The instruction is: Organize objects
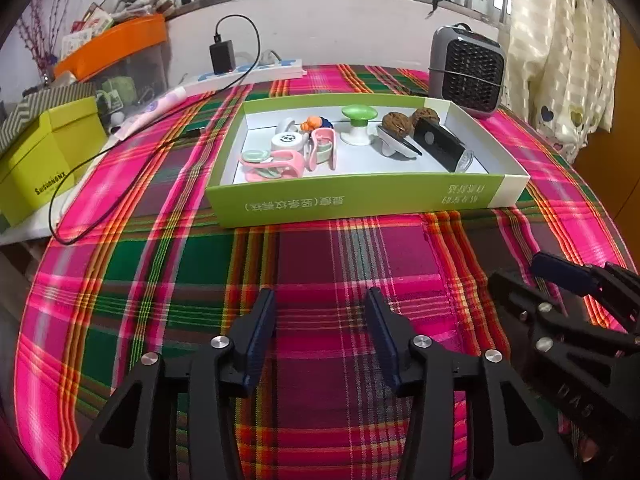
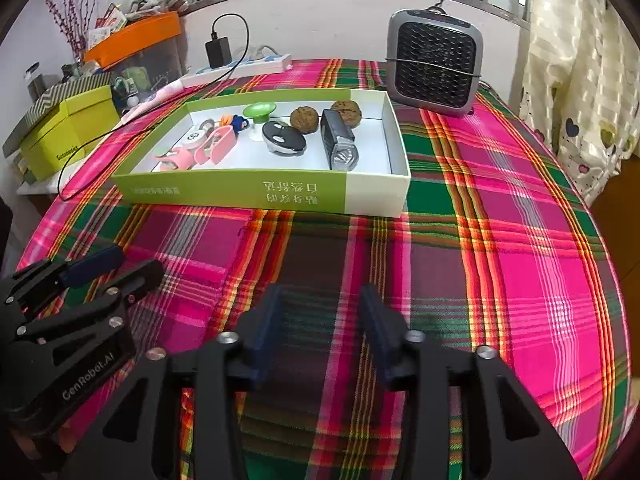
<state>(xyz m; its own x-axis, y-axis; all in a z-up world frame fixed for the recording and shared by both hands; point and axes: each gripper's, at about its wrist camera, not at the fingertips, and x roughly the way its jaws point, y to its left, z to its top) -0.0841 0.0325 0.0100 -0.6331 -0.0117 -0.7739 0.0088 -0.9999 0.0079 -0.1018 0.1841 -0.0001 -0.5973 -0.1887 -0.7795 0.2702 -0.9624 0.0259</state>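
Observation:
A shallow green and white box [image 1: 360,196] [image 2: 256,194] sits mid-table on the plaid cloth. Inside lie pink clips [image 1: 276,164] [image 2: 214,146], a green-capped white knob [image 1: 359,118] [image 2: 259,114], two brown walnuts [image 1: 397,123] [image 2: 305,119], a black flashlight [image 1: 442,146] [image 2: 339,142], a black and white oval device [image 2: 283,138] and other small items. My left gripper [image 1: 322,300] hovers open over bare cloth in front of the box, nothing between its fingers. My right gripper [image 2: 320,296] is also open and empty, close beside the left. Each shows at the edge of the other's view.
A grey fan heater [image 1: 468,68] [image 2: 434,60] stands behind the box at the right. A power strip with a black charger [image 1: 222,56] [image 2: 218,52] and trailing cable lies at the back left. Yellow-green boxes [image 1: 44,160] and an orange bin [image 1: 116,46] crowd the left edge. A curtain [image 2: 580,80] hangs right.

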